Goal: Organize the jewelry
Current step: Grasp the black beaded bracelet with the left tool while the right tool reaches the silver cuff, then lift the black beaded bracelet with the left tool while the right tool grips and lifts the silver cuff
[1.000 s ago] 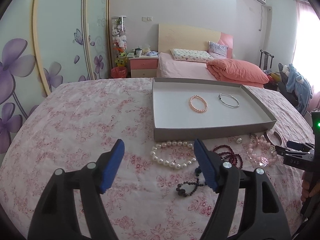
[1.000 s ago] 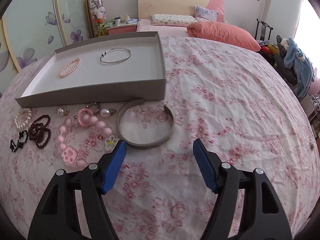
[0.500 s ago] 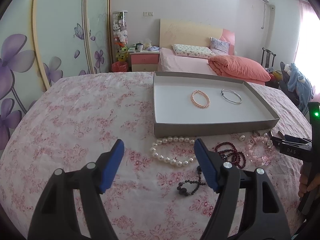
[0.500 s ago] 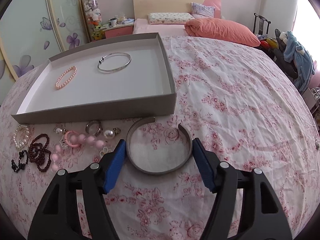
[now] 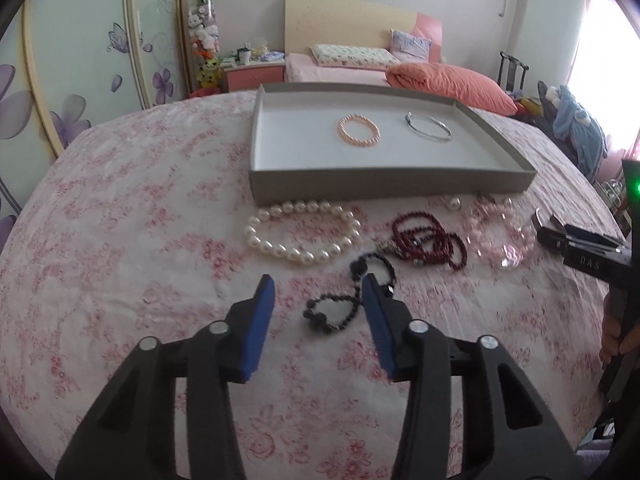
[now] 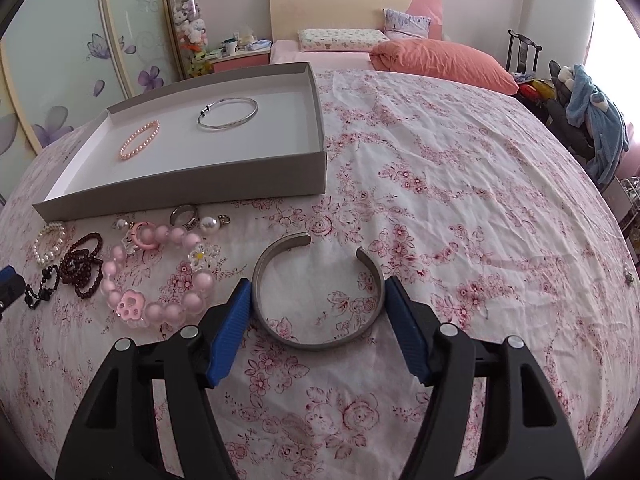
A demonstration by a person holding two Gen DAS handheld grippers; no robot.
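Nearest us on the left, our left gripper point(image 5: 319, 294) stands with its blue pads parted, straddling the near loop of the black bead bracelet point(image 5: 348, 292) that lies on the floral cloth point(image 5: 132, 248); the pads touch nothing that we can make out. On the right, our right gripper point(image 6: 318, 300) is spread wide around the grey open cuff bangle point(image 6: 318, 292), one pad at each outer side of the cuff; we cannot tell whether the pads press on the metal or sit just beside it, and the cuff lies flat on the cloth.

We take the grey tray point(image 5: 400, 184) as our landmark. Just in front of its near wall lie, from its left end to its right: the large white pearl bracelet point(image 5: 300, 236), the dark red bead strand point(image 5: 428, 240), and the pale pink bead bracelet point(image 6: 160, 276) with a paw charm. Touching or nearly touching the near wall we see a metal ring point(image 6: 184, 215) and a pearl charm point(image 6: 209, 223). The cuff sits in front of the tray's right corner.

Seen from the left wrist, the body of the right tool carries the letters "DAS".

Inside the tray rest a small pink pearl bracelet point(image 5: 359, 131) and, to its right, a thin silver bangle point(image 5: 429, 132), apart from each other
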